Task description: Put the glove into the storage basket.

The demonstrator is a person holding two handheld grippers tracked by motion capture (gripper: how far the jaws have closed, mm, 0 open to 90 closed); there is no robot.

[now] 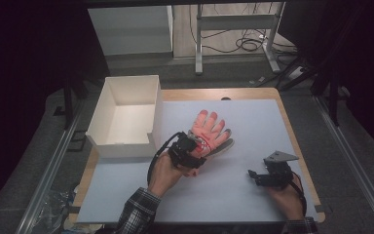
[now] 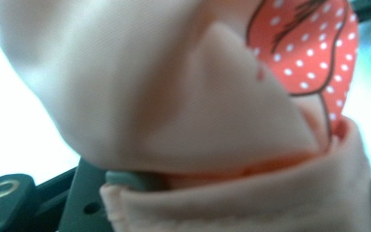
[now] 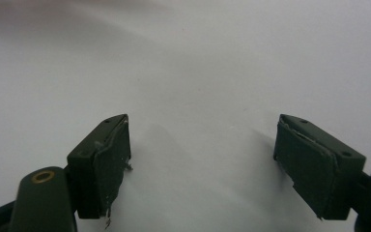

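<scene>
Beside the box [image 1: 126, 117], the left gripper [image 1: 193, 147] is clamped on the glove [image 1: 212, 130]; right gripper [image 1: 258, 176] rests with jaws apart. Next, probably, carry the glove over the box and release.

White open box [image 1: 126, 119] on table's left; white mat [image 1: 243, 165] covering wooden tabletop [image 1: 292, 131]
</scene>
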